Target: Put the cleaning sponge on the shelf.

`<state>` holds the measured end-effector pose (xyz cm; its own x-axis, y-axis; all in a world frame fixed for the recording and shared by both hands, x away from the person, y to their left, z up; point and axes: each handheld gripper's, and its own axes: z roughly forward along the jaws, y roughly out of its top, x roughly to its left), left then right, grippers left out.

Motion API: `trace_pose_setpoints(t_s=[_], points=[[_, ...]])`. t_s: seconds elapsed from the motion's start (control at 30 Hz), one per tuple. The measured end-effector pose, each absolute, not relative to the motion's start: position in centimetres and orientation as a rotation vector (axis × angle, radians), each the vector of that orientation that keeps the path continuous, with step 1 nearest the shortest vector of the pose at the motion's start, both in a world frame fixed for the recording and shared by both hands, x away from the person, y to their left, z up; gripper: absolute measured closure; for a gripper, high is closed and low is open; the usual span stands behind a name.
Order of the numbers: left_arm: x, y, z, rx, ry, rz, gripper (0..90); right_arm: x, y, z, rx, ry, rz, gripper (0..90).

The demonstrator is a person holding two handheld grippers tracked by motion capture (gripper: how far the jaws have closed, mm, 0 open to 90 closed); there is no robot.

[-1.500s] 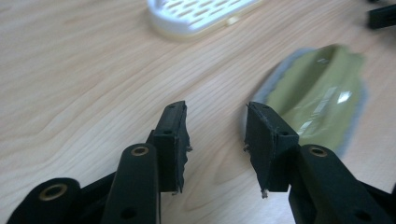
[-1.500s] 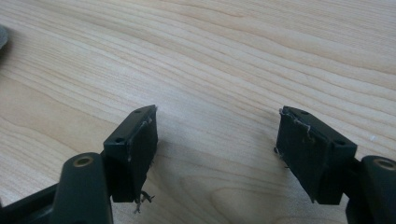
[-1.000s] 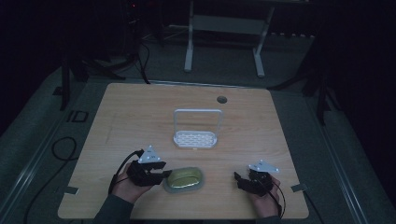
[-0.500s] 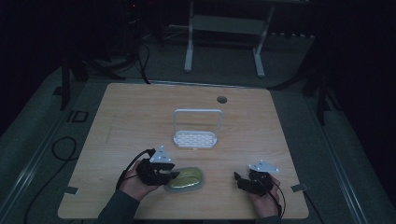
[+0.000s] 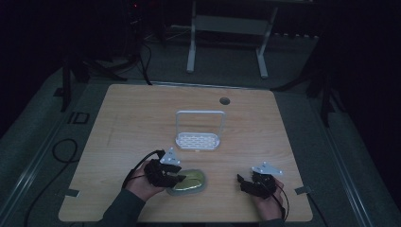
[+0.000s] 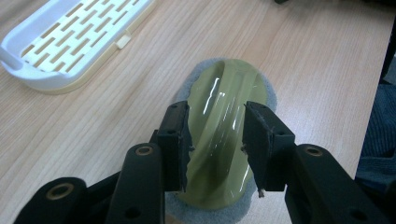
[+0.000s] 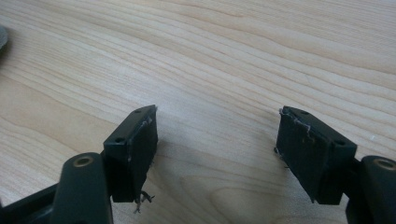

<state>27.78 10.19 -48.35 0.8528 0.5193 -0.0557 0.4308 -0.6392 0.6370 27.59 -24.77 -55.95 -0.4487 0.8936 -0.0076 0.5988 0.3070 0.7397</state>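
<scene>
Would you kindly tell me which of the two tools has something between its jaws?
The left tool: its jaws straddle the green scrubber; the right tool's span bare table.

Wooden table point(image 5: 142, 118), dark floor point(image 5: 359, 156)

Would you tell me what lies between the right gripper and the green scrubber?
Only bare wooden table lies between the right gripper and the green scrubber, seen in the high view.
</scene>
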Motion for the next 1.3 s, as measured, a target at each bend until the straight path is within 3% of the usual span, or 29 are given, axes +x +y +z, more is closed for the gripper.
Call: trace_pose_setpoints(t_s=[1.3], points=[[29.7, 8.1, -47.7, 2.481, 0.638, 0.096, 59.3, 27.6, -24.8, -55.9, 1.328, 2.16, 0.95, 28.4]])
